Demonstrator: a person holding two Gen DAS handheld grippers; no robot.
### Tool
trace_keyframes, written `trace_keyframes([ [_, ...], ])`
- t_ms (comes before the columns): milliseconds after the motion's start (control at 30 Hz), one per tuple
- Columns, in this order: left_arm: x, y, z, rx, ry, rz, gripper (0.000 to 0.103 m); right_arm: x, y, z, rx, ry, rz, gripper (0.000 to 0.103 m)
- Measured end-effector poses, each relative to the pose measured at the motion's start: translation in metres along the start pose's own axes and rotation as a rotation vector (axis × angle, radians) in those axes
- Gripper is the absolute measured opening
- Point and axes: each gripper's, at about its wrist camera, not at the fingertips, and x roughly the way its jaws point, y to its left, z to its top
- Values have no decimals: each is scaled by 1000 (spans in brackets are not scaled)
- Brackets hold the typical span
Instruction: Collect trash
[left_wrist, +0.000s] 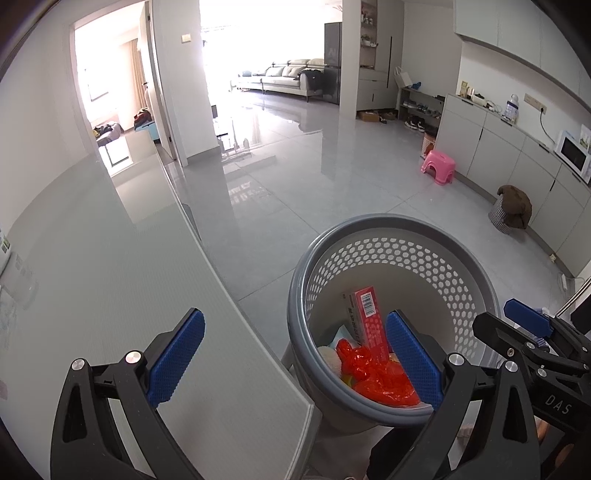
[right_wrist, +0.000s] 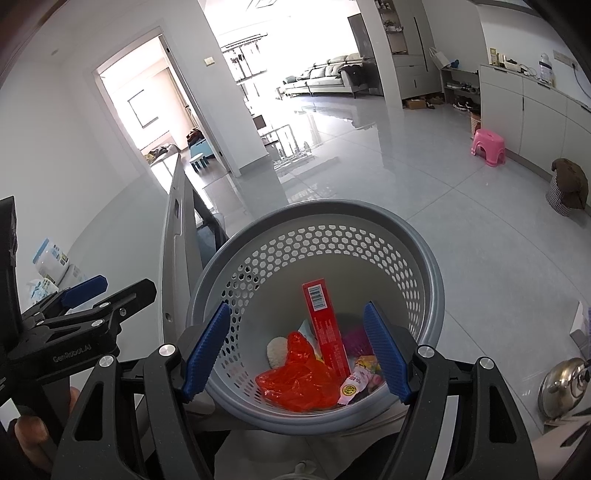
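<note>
Right now both grippers are hanging over the grey basket (right_wrist: 424, 236), and neither one is holding anything. The left gripper (left_wrist: 295, 354) is standing wide open, with one blue pad over the grey table (left_wrist: 110, 258) and the other over the basket's near rim. The right gripper (right_wrist: 314, 354) is also gaping open, its ridged blue pads sitting either side of the basket's mouth with only air between them.

All the trash I can see is lying down inside the basket. A long red box (right_wrist: 327, 325) is leaning against the wall. It looks like stiff card, light and easy to pinch across its flat sides. Beside it a crumpled orange wrapper (right_wrist: 299, 380) is shining. I think it is thin, soft and slippery, so squeezing a thick fold would work best. A pale round lump (right_wrist: 277, 350) is peeking out behind the wrapper, and it looks soft. A small printed packet (right_wrist: 356, 380) is resting beside the box.

The basket itself is round hard plastic, with little six-sided holes all around its wall and a smooth rim.
</note>
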Motion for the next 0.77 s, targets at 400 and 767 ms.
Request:
trace_keyframes([
  [400,-4,-4,-2,20,-19,6,97,-1,-9,2,1,3,3,72],
  [767,-1,0,0,8,-5,7,97,0,-11,3,-3,2,6,72],
])
